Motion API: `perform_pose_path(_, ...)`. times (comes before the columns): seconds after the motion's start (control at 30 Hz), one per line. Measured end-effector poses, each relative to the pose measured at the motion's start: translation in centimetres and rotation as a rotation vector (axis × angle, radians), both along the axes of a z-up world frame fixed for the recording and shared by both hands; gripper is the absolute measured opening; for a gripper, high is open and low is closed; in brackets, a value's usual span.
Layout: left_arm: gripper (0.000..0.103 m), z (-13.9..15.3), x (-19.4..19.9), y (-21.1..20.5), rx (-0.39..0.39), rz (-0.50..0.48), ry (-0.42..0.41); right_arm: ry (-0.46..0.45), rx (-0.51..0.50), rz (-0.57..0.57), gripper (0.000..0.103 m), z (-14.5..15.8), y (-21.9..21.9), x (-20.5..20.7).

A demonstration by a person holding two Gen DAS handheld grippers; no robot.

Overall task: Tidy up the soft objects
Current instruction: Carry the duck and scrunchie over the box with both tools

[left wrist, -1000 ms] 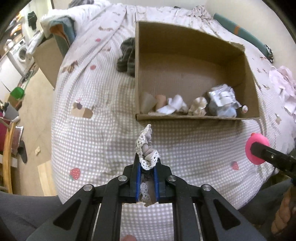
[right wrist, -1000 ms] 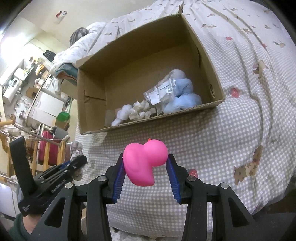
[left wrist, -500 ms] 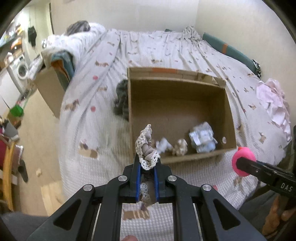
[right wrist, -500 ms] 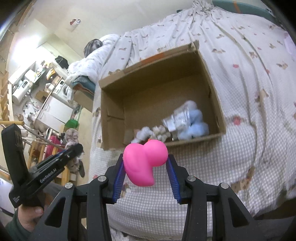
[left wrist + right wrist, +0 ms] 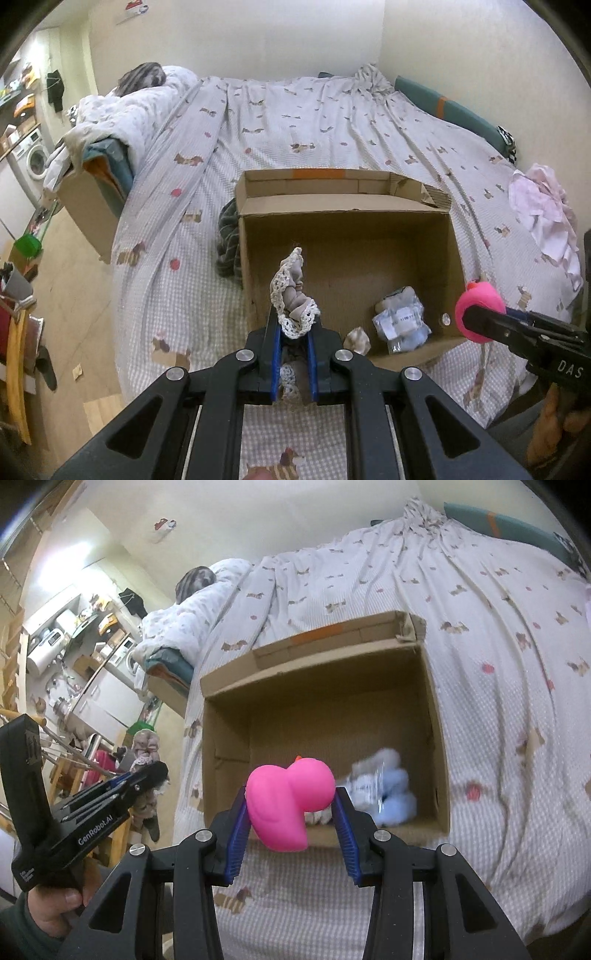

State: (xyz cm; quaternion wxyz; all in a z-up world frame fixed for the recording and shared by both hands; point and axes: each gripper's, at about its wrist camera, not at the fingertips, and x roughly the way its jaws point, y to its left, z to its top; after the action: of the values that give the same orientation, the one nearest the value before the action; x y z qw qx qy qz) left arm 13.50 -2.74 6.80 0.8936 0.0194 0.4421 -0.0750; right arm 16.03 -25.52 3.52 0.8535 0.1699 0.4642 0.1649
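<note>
My left gripper (image 5: 293, 328) is shut on a grey cloth with white lace trim (image 5: 291, 291), held up over the near left part of an open cardboard box (image 5: 347, 218). My right gripper (image 5: 290, 814) is shut on a pink rubber duck (image 5: 288, 799), held above the box's (image 5: 432, 716) near wall. The duck also shows at the right of the left wrist view (image 5: 478, 308). Inside the box lie a clear bag of blue soft items (image 5: 400, 325) and a small pale crumpled cloth (image 5: 356, 339). The bag also shows in the right wrist view (image 5: 384, 786).
The box stands on a bed with a checked, dog-print cover (image 5: 314, 118). A dark striped cloth (image 5: 227, 240) lies against the box's left wall. A pink garment (image 5: 543, 210) lies at the bed's right. A second box with bedding (image 5: 92, 195) stands at the left bedside.
Both grippers have risen and pulled back from the bed, so the box looks smaller and farther. Each still holds its object.
</note>
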Motion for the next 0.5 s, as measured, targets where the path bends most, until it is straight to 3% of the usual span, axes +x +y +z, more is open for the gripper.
perform_pose_path(0.5,0.011,-6.1,4.4,-2.1,0.013,-0.035,0.062,0.107,0.019,-0.015,0.045,-6.1,0.5,4.2)
